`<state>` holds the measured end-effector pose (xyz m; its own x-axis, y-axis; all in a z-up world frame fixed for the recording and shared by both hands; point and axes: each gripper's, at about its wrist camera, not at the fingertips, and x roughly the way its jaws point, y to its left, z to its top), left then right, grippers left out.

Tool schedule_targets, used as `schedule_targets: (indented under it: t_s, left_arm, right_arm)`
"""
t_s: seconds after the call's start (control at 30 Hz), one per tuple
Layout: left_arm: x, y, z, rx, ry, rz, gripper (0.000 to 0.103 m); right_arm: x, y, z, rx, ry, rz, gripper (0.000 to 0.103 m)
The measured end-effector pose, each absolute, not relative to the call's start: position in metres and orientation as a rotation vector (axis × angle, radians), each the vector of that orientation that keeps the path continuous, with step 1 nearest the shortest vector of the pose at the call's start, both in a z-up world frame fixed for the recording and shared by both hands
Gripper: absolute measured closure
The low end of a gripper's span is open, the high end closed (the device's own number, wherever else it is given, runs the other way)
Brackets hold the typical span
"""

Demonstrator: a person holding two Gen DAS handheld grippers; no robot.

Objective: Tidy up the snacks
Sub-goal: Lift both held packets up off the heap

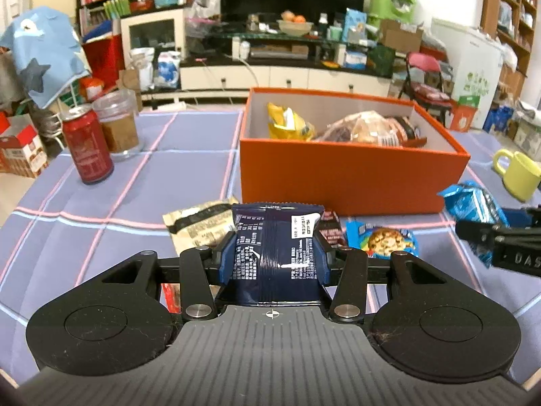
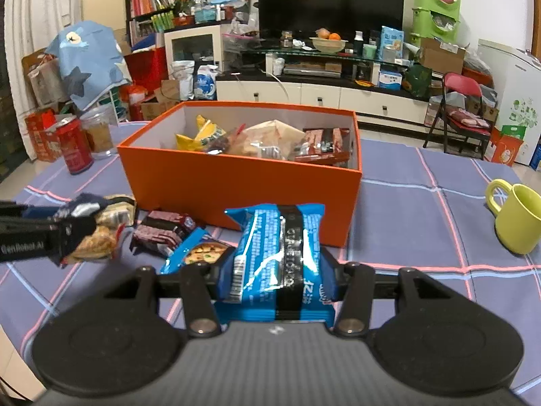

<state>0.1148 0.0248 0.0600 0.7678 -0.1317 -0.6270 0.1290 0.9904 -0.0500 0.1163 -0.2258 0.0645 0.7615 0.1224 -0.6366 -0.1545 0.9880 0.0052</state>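
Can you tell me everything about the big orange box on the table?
The orange box is a lidless rectangular box that looks like cardboard, bright orange outside and pale grey-white inside. It sits flat on the purple checked tablecloth. Inside lie a yellow snack bag, a clear bag of baked pieces and a red-brown packet. More snack packets lie on the cloth close against its front wall. Neither pair of tongs touches it.

- A table (image 2: 405,209) under a purple checked cloth carries everything.
- An orange box (image 2: 236,186) stands on it, ahead of both tools.
- A red can (image 1: 88,145) and a clear jar (image 1: 116,125) stand far left.
- A yellow mug (image 2: 517,220) sits right.
- A beige packet (image 1: 196,223), a maroon packet (image 2: 165,230) and a cookie packet (image 1: 382,240) lie before the box.
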Motion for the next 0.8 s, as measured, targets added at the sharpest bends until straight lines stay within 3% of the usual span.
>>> schedule_targets:
  t_s: [0.8]
  left_arm:
    - [0.119, 0.014, 0.069, 0.039, 0.661, -0.093, 0.081]
  right_arm:
    - [0.113, -0.221, 0.083, -0.031, 0.656, 0.186, 0.051]
